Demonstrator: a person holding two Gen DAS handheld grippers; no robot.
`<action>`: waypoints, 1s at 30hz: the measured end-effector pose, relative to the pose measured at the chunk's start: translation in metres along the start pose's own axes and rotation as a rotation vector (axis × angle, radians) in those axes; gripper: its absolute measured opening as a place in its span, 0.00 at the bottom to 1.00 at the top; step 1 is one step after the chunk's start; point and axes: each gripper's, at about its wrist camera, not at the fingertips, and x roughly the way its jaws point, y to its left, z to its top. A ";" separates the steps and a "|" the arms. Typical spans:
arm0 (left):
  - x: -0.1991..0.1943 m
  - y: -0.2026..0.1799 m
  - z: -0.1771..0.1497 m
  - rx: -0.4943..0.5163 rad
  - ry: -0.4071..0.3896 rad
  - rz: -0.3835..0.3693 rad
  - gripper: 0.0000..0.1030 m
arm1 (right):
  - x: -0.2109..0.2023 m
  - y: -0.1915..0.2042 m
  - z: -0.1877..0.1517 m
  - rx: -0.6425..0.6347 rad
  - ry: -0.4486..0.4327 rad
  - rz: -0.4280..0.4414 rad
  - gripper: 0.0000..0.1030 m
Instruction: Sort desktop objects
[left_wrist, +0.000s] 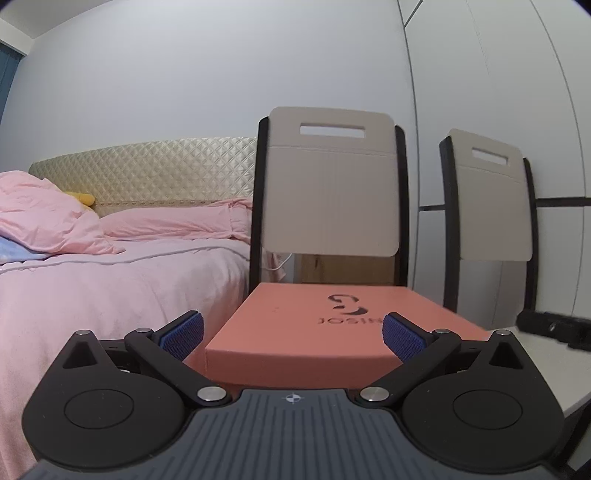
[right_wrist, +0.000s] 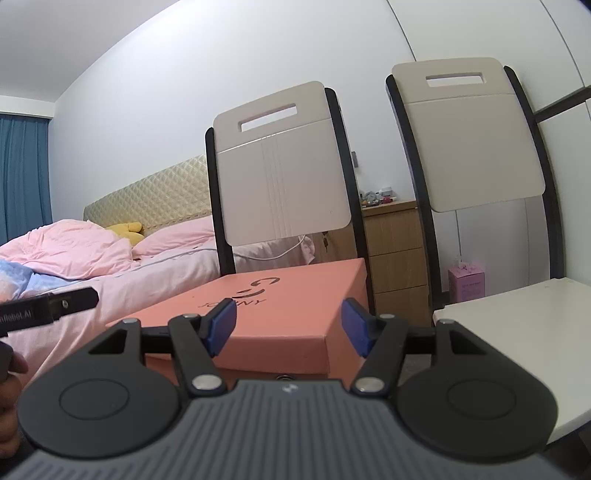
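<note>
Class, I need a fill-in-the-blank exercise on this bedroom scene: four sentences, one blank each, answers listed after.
1. The flat box lying in front of both tools is ____ in colour.
2. The jaws of the left tool and of the right tool are ____, with nothing held between them.
3. The bedding on the bed is ____.
4. Behind the box stand ____ chair backs, side by side.

Missing words: orange; open; pink; two
</note>
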 end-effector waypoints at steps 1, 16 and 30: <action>0.001 0.001 -0.003 0.000 0.001 0.007 1.00 | 0.000 0.000 0.000 0.000 -0.002 -0.001 0.63; 0.000 0.008 -0.011 -0.028 -0.014 0.030 1.00 | 0.013 0.008 -0.006 -0.031 0.009 -0.040 0.86; 0.002 0.007 -0.017 -0.033 -0.009 0.046 1.00 | 0.008 0.011 -0.010 -0.057 -0.004 -0.052 1.00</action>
